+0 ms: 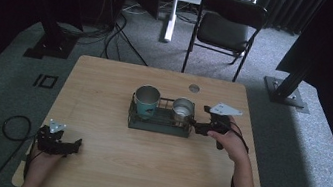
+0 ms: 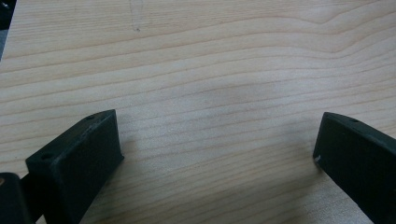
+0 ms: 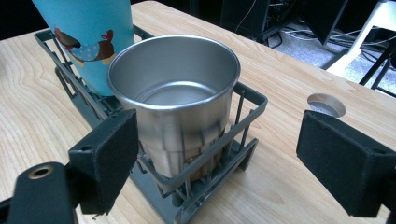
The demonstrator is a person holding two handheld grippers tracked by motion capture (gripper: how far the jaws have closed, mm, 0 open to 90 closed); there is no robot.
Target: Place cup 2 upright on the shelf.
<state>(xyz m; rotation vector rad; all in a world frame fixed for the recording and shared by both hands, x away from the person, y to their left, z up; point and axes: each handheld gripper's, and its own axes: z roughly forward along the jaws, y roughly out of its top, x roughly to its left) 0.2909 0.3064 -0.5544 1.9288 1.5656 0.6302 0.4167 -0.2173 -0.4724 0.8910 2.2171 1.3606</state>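
A dark wire rack [image 1: 160, 122] [image 3: 250, 100] sits mid-table. In it stand a tall teal cup [image 1: 146, 101] [image 3: 88, 32] on the left and a short steel cup [image 1: 182, 109] [image 3: 180, 93] on the right, both upright. My right gripper [image 1: 195, 124] [image 3: 217, 154] is open at the rack's right end, its jaws spread wide, one jaw beside the steel cup, nothing held. My left gripper [image 1: 74, 146] [image 2: 217, 149] rests open low over bare wood near the table's front left corner.
The wooden table [image 1: 98, 128] has a round cable hole [image 1: 194, 88] [image 3: 327, 103] behind the rack. A black folding chair [image 1: 225, 29] and stand bases [image 1: 286, 90] are on the carpet beyond. A cable [image 1: 14, 127] loops off the left edge.
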